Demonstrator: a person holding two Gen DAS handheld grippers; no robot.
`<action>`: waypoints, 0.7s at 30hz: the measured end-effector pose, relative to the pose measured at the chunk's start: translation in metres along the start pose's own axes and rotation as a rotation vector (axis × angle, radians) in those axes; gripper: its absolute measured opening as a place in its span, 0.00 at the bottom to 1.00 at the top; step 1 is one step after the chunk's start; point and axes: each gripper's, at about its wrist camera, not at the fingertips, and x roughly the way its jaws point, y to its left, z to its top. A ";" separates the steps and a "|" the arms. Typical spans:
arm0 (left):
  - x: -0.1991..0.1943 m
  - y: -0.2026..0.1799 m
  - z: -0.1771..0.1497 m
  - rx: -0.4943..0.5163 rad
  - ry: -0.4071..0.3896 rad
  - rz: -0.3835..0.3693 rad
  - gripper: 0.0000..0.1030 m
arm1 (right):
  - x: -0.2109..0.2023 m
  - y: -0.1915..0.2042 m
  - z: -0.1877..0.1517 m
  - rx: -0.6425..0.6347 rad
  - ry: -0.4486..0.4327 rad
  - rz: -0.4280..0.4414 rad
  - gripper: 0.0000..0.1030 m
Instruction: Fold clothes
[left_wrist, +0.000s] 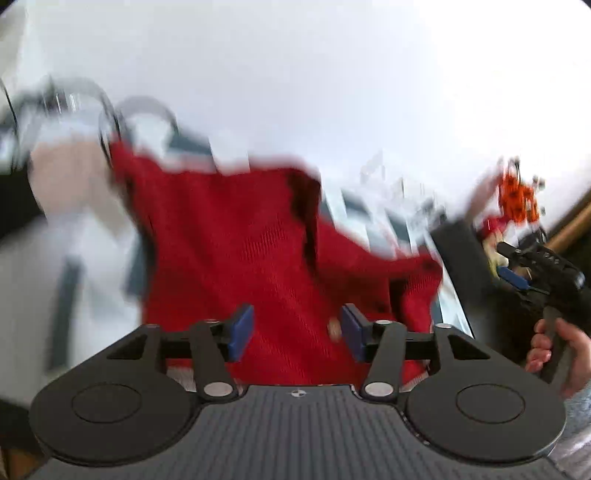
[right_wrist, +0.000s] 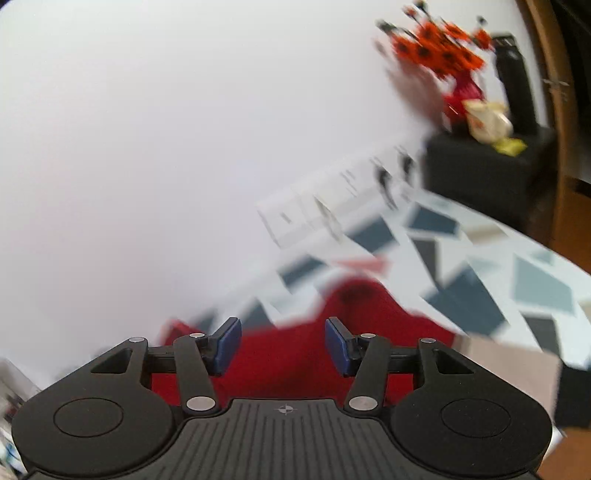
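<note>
Currently catalogued, left to right across the left wrist view.

Item: clear rounded objects (left_wrist: 74, 107) at far left, too blurred to identify; a pale patch beneath them, likewise unclear.

Item: red knit garment (left_wrist: 258, 240), the task's thing. Lies on the patterned bench (left_wrist: 373, 218), ahead of and below the left gripper (left_wrist: 297, 332). It spreads wide across the view, with a fold or sleeve trailing to the right end. Its long axis cannot be told through the blur.

Item: left gripper. Jaws apart, nothing between the blue pads (left_wrist: 242, 332); cloth shows behind the gap, not in it.

Item: right gripper (left_wrist: 517, 275), seen at far right in a hand (left_wrist: 554, 350), off the garment's right end.

Item: orange-and-black ornament (left_wrist: 517, 199) on a dark stand (left_wrist: 458, 251), beyond the bench's right end.

Right wrist view: right gripper (right_wrist: 282, 345), jaws apart, empty; garment (right_wrist: 351, 314) below and ahead, bench (right_wrist: 535, 288) running off to the right.

Judgement: each gripper stands over its own side of the garment; the left sits nearer the main body. Any next grasp needs a descent to an edge. Nothing obstructs; the stand is well clear.
</note>
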 end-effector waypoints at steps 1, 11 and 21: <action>-0.008 -0.004 0.011 0.026 -0.055 0.005 0.65 | 0.000 0.010 0.013 -0.007 -0.032 0.025 0.46; 0.100 -0.029 0.024 0.256 0.048 0.187 0.86 | 0.085 0.011 0.026 -0.110 -0.015 0.005 0.59; 0.245 0.012 0.019 0.348 0.315 0.444 0.85 | 0.239 -0.039 -0.035 0.017 0.363 -0.070 0.11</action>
